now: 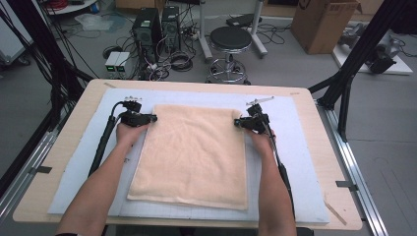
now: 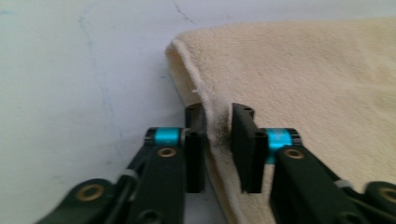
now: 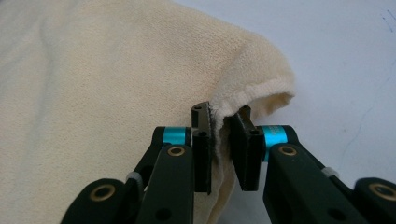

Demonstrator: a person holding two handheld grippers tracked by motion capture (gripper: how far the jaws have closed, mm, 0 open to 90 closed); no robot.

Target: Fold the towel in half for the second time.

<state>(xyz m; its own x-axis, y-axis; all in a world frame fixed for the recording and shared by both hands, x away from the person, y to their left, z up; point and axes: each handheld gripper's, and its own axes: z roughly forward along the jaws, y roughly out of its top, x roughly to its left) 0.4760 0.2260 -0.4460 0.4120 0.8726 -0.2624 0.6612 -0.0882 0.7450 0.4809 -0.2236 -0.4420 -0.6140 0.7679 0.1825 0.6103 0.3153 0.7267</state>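
Two grippers, one towel, and we've got both on the cloth. We see the cream towel lying flat on the pale mat in the middle of the table. At nine o'clock of its far end, our left gripper is pinched on the towel's left edge near the far corner, cloth squeezed between the pads. Over at three o'clock, our right gripper is clamped on the right edge, where the hem bunches into a small raised fold.
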